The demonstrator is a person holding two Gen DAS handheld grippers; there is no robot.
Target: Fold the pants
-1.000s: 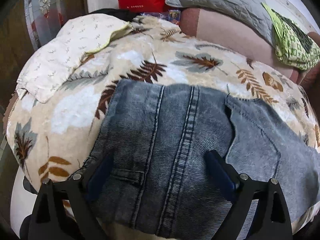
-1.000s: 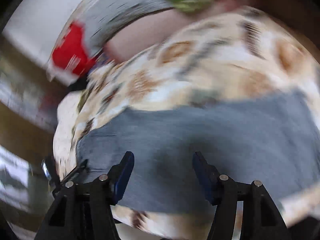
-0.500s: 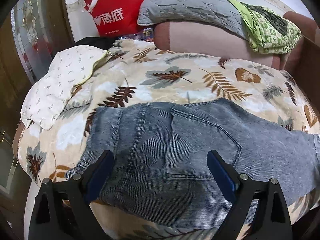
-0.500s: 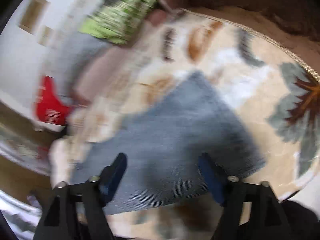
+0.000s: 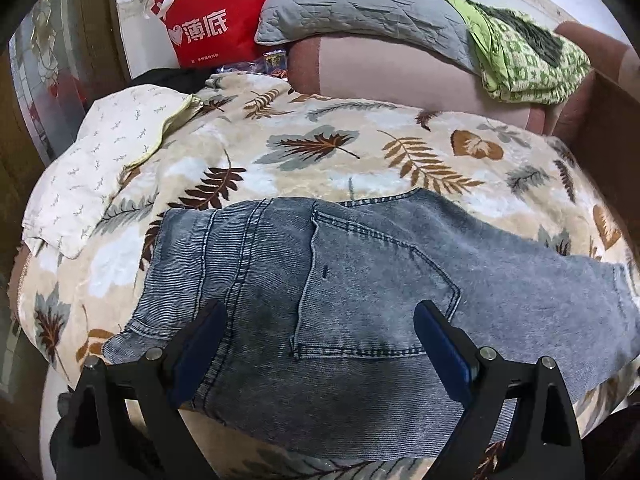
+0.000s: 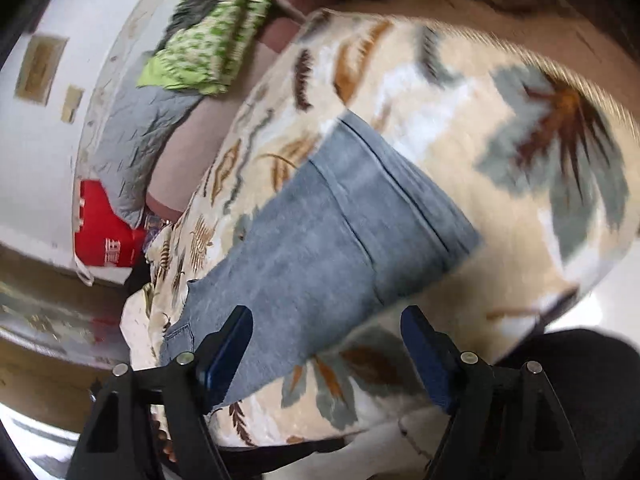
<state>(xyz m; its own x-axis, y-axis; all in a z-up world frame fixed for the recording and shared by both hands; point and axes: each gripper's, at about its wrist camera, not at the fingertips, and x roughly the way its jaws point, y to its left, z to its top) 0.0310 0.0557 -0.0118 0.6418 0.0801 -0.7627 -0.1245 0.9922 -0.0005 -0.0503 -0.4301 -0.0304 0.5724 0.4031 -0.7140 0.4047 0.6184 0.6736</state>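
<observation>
**Pants folded lengthwise, crosswise folds outstanding**

Leaf-printed bedding [image 5: 320, 148] covered the work surface, with a red bag [image 5: 208, 20], a grey quilted pillow [image 5: 360, 0] and a green patterned cloth [image 5: 520, 56] ranged along the back wall. On this blanket the pants [image 5: 340, 280], of faded blue denim, were laid flat across its near part. One back pocket [image 5: 372, 292] faced up and only a single leg was seen running off to the right, so the garment was judged to have been folded once along its length, leg upon leg. Its full length was seen stretched out in the right wrist view, the hem end [image 6: 404, 200] lying furthest from the camera. The crosswise folds, bringing hem toward waistband, were judged to be left undone, so the task was reckoned to be roughly at its middle.

The left gripper [image 5: 320, 344] was seen with its jaws spread wide above the waist end of the denim; nothing was clamped between the blue pads [image 5: 200, 344], and contact with the cloth could not be confirmed. The right gripper [image 6: 326, 348] was likewise spread wide and empty, poised over the near edge of the leg, where the left pad overlapped the denim in the picture. Whether the fabric was touched there could not be told, that view being blurred.
</observation>
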